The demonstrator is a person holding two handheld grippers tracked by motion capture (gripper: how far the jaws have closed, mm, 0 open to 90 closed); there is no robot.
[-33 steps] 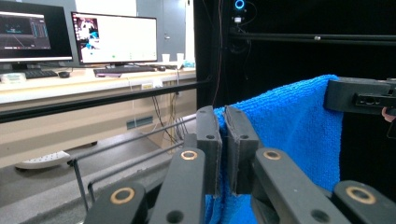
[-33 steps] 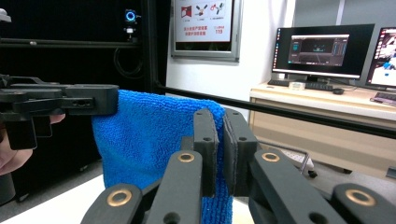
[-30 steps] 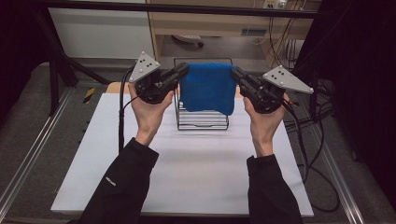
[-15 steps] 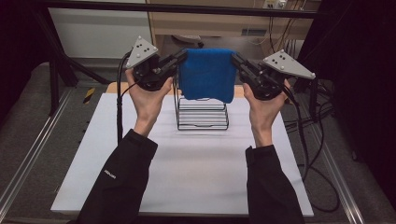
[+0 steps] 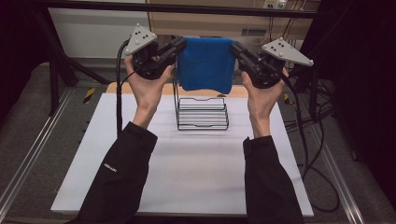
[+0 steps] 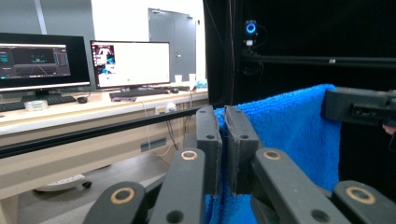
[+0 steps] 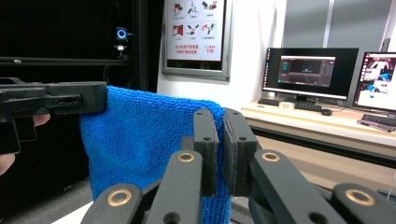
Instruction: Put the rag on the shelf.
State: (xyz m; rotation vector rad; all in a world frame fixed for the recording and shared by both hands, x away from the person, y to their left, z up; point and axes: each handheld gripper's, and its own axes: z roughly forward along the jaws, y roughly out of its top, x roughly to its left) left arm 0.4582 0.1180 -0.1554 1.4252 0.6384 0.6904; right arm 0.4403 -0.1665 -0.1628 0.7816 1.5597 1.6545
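Nearest the camera in the high view, two dark sleeves come up from the bottom edge over the white table, each hand raised with its claw lifted well above the surface. Beyond the wrists, a black wire rack stands on the table near its far edge, between the two forearms. Above and just behind the rack hangs the blue towel, stretched between the two claws and clear of the wires below it. At its upper left corner the left claw is clamped narrow on the cloth; in the left gripper view its pads pinch the towel's edge with only the fabric between them. At the upper right corner the right claw grips the same way, and the right gripper view shows its pads pressed together on the towel's folded top edge, the cloth draping down below. Farther off, past the table, a wooden desk carries monitors and keyboards.
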